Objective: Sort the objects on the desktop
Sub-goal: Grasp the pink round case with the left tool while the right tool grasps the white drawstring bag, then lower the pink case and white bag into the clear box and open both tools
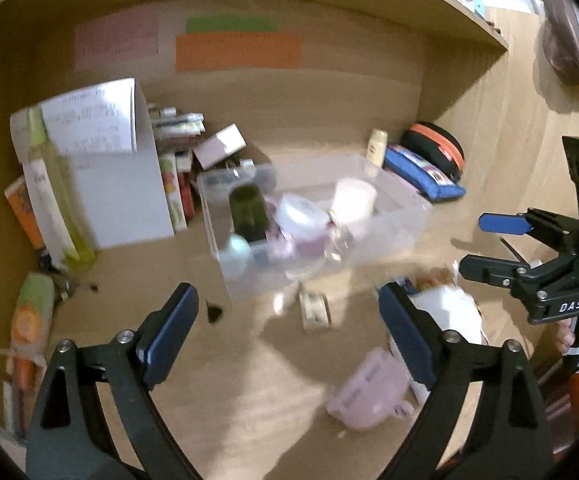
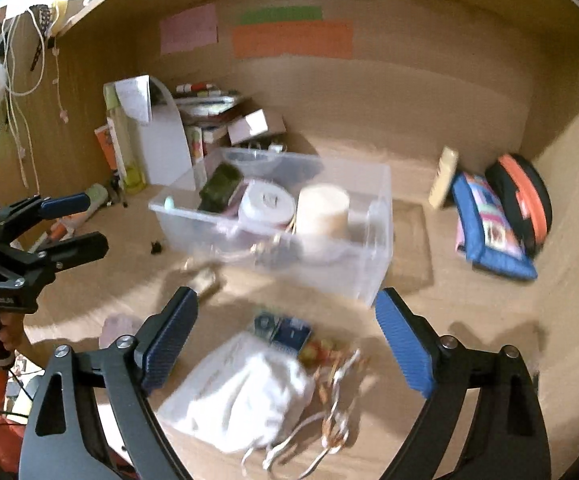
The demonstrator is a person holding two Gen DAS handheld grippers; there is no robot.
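Both my left gripper [image 1: 289, 328] and right gripper [image 2: 285, 332] gape wide, empty; the white drawstring pouch [image 2: 241, 396] lies under my right one; its loose cords [image 2: 329, 420] may snag a finger, I think, dragging clutter along

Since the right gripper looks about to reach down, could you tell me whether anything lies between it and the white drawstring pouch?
Nothing visible does. The right gripper is open, and the white drawstring pouch lies on the desk between and just beyond its fingers, with the clear plastic bin farther back.
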